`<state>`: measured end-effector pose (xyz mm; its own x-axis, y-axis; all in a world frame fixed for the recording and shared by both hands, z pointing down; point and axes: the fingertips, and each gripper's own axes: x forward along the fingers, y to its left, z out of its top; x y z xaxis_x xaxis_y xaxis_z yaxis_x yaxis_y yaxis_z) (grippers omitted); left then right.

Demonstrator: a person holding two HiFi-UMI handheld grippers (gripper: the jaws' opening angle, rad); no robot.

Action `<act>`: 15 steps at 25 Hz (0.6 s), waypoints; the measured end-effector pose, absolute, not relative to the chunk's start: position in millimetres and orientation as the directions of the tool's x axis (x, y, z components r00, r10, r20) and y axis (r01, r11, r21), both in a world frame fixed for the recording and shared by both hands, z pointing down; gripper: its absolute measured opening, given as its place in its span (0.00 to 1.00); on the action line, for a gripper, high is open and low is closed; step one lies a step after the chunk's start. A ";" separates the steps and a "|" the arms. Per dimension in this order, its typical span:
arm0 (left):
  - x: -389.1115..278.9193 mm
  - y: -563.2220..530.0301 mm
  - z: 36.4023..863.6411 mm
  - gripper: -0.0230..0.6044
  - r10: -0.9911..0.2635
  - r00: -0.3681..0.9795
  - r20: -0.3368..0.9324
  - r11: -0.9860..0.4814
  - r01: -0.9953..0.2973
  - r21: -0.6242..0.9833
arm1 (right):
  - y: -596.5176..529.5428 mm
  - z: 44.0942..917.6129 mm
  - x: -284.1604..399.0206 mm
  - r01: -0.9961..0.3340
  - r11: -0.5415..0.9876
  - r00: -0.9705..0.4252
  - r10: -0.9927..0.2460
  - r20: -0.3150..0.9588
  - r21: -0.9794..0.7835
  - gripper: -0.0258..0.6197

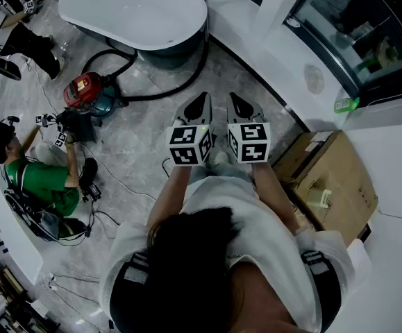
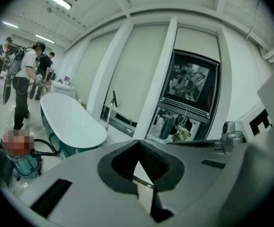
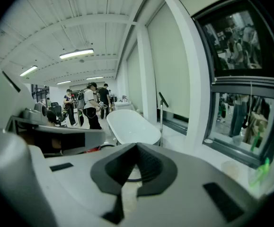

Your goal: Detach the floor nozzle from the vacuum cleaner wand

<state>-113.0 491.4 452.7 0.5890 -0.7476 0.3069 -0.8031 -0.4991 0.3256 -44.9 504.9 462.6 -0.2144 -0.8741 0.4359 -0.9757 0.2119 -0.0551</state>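
Lying on the grey stone floor in the upper left of the head view: the vacuum cleaner [image 1: 85,92], red top over a teal body, just beside the near end of the white bathtub [image 1: 135,9]. Its black hose [image 1: 180,85] leaves the canister and curves round the foot of the tub. Floor nozzle and wand cannot be picked out in any view, being hidden or too small.

Both tools are held side by side at mid-frame, well apart from the vacuum cleaner, marker cubes almost touching.
- left gripper [image 1: 201,99]: jaws pressed together, nothing between them; its own view looks over the tub and a tall tap [image 2: 112,109] on the far side.
- right gripper [image 1: 236,99]: jaws pressed together too, nothing pinched; its view looks over the tub toward a group of people [image 3: 90,105] standing under strip lights.
- Both tips tilt a little downward, toward the floor in front of the tub.

Surroundings:
- 1 person in a green top [image 1: 44,182] sits on the floor near the vacuum cleaner, marker cubes at the hands.
- Thin cables [image 1: 121,182] trail over the floor between that person and the wearer.
- cardboard box [image 1: 336,175] sits at the right, against a white ledge.
- green bottle [image 1: 346,104] lies on the sill below a dark window [image 1: 353,33].
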 end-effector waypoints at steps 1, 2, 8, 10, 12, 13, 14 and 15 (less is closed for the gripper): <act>-112.1 490.8 452.8 0.04 -0.748 0.589 0.307 -0.499 -0.803 0.325 | 504.0 462.5 -44.7 -0.975 0.214 -0.216 -0.874 0.435 -0.054 0.06; -111.2 490.1 453.0 0.04 -0.748 0.588 0.307 -0.498 -0.804 0.325 | 503.2 462.4 -44.4 -0.975 0.216 -0.217 -0.874 0.434 -0.053 0.06; -103.4 485.8 452.4 0.04 -0.756 0.579 0.305 -0.492 -0.810 0.319 | 500.4 464.2 -42.0 -0.969 0.240 -0.244 -0.864 0.441 -0.067 0.06; -98.6 485.7 451.8 0.04 -0.755 0.581 0.303 -0.496 -0.809 0.315 | 500.1 464.7 -39.2 -0.968 0.243 -0.248 -0.862 0.442 -0.069 0.06; -95.4 485.6 452.5 0.04 -0.753 0.583 0.306 -0.498 -0.808 0.314 | 499.2 465.0 -36.1 -0.969 0.240 -0.244 -0.863 0.443 -0.066 0.06; -94.2 485.2 453.3 0.04 -0.752 0.583 0.308 -0.498 -0.808 0.315 | 498.3 465.3 -34.4 -0.969 0.237 -0.241 -0.864 0.443 -0.066 0.06; -92.4 484.6 454.0 0.04 -0.752 0.582 0.310 -0.496 -0.809 0.315 | 497.3 465.4 -32.2 -0.970 0.235 -0.241 -0.864 0.442 -0.069 0.06; -89.9 484.1 454.5 0.04 -0.752 0.582 0.311 -0.495 -0.809 0.316 | 496.7 465.5 -29.8 -0.969 0.237 -0.246 -0.864 0.439 -0.076 0.06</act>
